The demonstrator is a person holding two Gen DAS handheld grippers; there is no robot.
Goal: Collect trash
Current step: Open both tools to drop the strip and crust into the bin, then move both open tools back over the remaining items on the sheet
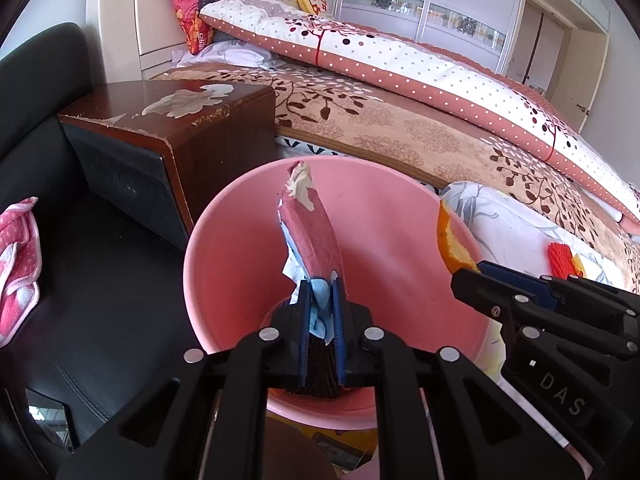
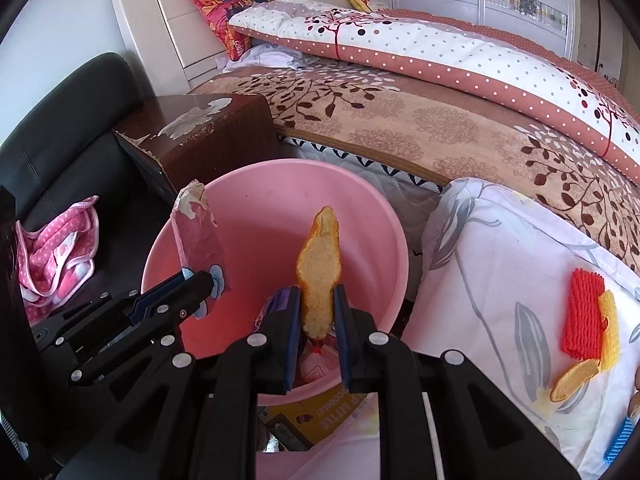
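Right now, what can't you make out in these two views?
- Bin bottom: both views, hidden by the grippers.
- Yellow box under the bin: right view, print mostly covered.
- Blue item: right view, cut off by the edge.
- Peel: left view, largely behind the right gripper.

Both tools look the same: the left tool (image 1: 320,316) and right tool (image 2: 318,316) are chunky matte black plastic linkages with round silver screws, blue finger pads and white "DAS" lettering.
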